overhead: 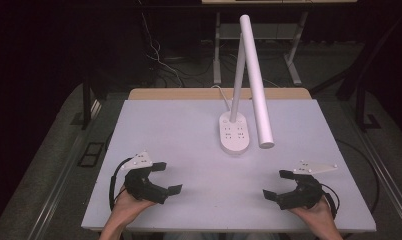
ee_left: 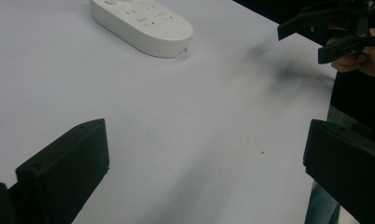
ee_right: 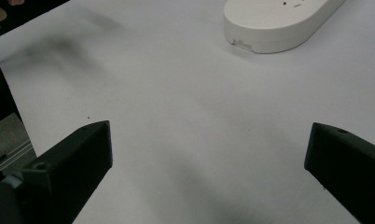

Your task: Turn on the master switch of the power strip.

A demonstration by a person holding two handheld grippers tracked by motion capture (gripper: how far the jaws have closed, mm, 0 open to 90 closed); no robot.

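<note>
At the near edge of the table, left gripper and right gripper rest wide open and empty, likely about to reach forward for the far lamp.

Lamp base cut off — top edge.

A white table with a matte top carries everything here, and a strip of wooden edge shows along its far side. A white desk lamp stands on it right of centre toward the back, resting on an oval base marked with small dark symbols; its stem rises from the base's far end and its long tube head slants down above the surface. A thin white cord runs from the base over the far edge.
</note>
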